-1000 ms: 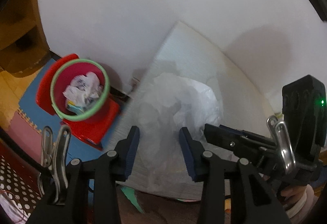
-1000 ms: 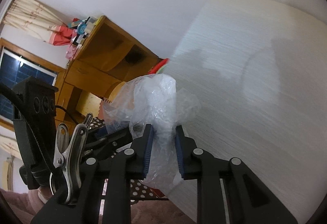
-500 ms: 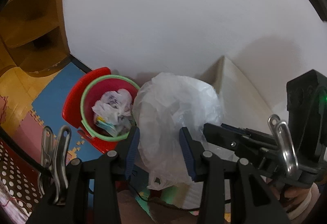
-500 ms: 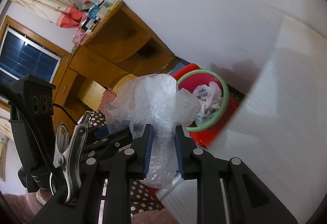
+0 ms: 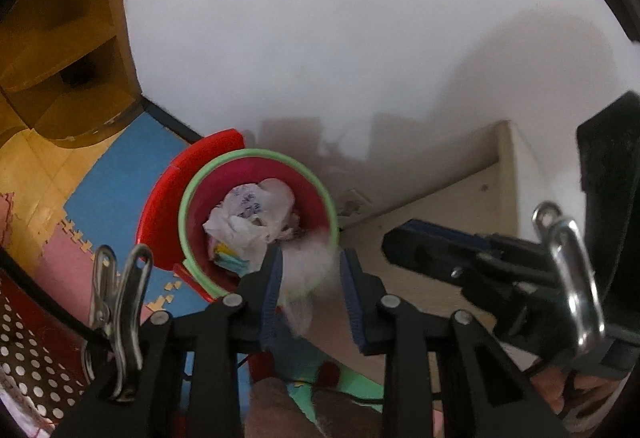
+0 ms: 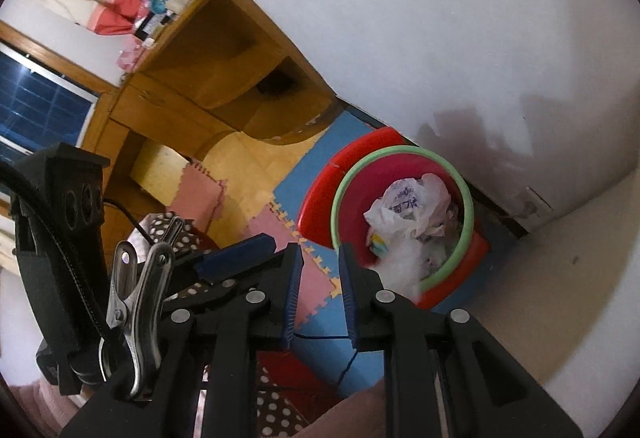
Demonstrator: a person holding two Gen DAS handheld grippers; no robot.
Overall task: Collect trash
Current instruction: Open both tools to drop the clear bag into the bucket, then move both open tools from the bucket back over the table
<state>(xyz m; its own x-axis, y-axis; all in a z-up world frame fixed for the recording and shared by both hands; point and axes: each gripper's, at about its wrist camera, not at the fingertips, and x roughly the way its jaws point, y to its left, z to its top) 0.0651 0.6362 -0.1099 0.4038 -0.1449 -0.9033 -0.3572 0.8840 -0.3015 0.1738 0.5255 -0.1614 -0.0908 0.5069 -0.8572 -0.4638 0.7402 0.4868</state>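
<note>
Seemingly, blurred plastic bag (image 5: pixel 310 270) hangs lengthwise downward.

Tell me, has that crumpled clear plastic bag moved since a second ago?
Yes. The plastic bag has left the right gripper and now sits blurred at the red bin's green rim.

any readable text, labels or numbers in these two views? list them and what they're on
No text can be read in full.
Crumpled white bag in the red bin: purple printed characters, too creased and blurred to read.
Same bag in the left wrist view: purple print visible, unreadable.
Items on top of the wooden cabinet: packaging too small to read.
Neither tool shows any marking.
</note>
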